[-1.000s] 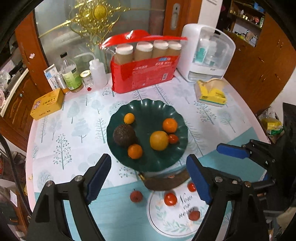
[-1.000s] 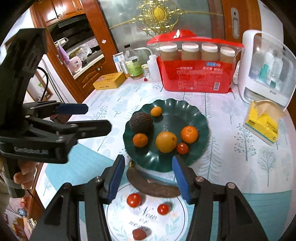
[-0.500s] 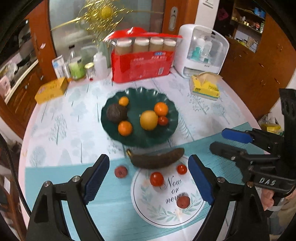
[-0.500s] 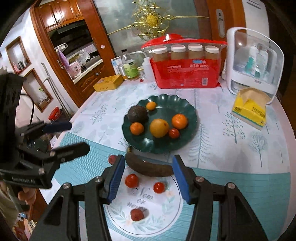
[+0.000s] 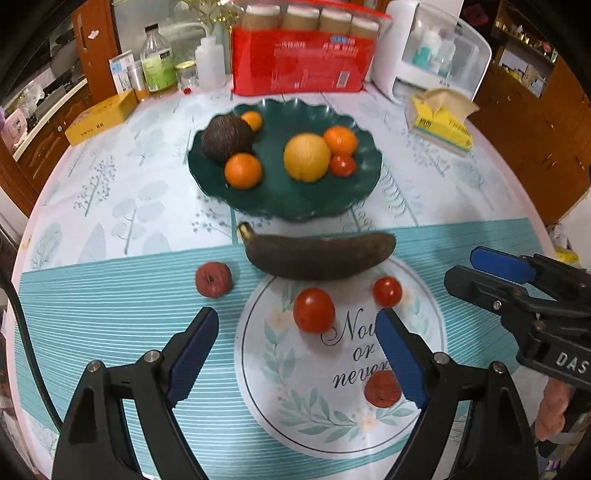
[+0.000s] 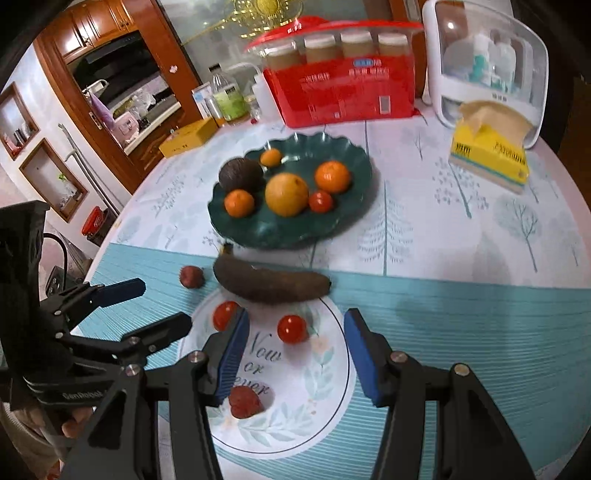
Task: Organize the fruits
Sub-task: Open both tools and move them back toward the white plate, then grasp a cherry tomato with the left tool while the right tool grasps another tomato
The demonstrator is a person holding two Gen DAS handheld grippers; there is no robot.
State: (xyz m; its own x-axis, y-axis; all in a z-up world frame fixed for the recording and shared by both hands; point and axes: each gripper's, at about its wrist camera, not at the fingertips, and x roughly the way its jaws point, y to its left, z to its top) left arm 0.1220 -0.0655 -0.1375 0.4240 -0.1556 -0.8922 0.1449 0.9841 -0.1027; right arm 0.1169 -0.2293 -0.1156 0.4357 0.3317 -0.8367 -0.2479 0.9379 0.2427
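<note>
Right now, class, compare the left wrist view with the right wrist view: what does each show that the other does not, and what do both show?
Only the left wrist view shows the right tool from the side, at its right edge, jaws apart and empty.

Only the right wrist view shows the left tool at its left edge, also open and empty, plus kitchen cabinets behind.

Both show the green plate of fruit, the dark banana in front of it, small red fruits on the round printed mat, the red package and the yellow tissue box.
</note>
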